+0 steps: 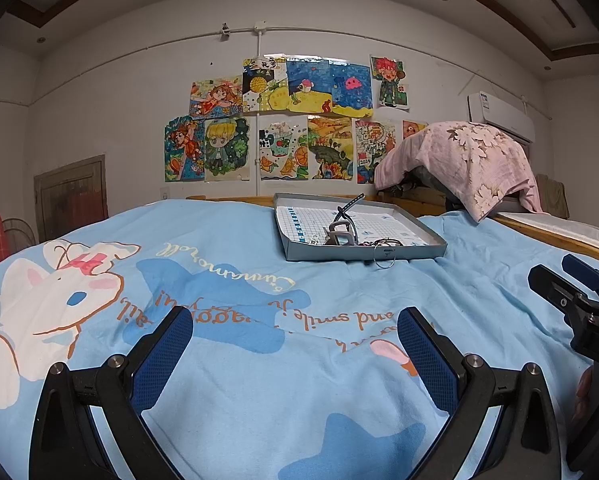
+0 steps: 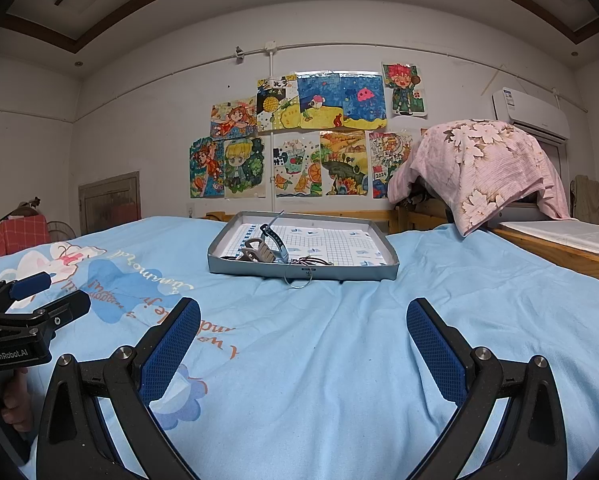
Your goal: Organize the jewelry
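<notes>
Tray of jewelry lies well beyond both wide-spread claws.

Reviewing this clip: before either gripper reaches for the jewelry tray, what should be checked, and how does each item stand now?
1. Left gripper open and empty: ok.
2. Right gripper open and empty: ok.
3. Shallow grey cardboard tray lying flat on the light blue cartoon bedsheet: ok.
4. All jewelry inside the tray: not ok; thin silver hoop hangs over the front wall.
5. Blue-grey watch free of the dark cords beside it: cannot tell.
</notes>
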A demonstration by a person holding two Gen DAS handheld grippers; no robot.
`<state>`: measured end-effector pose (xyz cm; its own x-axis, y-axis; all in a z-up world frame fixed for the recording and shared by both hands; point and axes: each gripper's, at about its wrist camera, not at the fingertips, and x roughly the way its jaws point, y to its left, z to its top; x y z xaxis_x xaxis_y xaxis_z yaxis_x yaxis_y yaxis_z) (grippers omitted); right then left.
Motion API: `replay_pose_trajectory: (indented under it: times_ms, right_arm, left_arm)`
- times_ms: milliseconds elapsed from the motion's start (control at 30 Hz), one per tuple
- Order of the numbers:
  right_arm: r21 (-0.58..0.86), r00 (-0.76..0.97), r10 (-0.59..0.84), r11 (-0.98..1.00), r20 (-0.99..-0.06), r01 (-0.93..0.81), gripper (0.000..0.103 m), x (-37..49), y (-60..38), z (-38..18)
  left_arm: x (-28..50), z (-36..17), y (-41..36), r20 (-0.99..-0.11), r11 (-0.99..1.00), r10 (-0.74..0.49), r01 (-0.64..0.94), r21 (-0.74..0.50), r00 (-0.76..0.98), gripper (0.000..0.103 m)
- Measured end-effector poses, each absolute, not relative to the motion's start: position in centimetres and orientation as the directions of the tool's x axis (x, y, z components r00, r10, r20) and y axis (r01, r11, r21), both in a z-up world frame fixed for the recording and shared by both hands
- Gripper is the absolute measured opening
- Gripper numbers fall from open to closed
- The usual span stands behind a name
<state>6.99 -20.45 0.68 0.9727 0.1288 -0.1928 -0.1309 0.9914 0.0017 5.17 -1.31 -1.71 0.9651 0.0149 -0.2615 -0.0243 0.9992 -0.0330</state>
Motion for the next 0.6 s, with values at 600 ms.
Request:
replay_pose_trajectory:
  times_ms: [600]
  right_arm:
    - [0.002, 0.973, 0.129, 0.991, -0.193, -0.131, 0.101, 7.02, -20.52, 0.63]
  left_arm:
    - [5.11, -1.78, -1.35, -0.259, 0.999, 0.015, -0.023, -0.028, 0.966, 0.103]
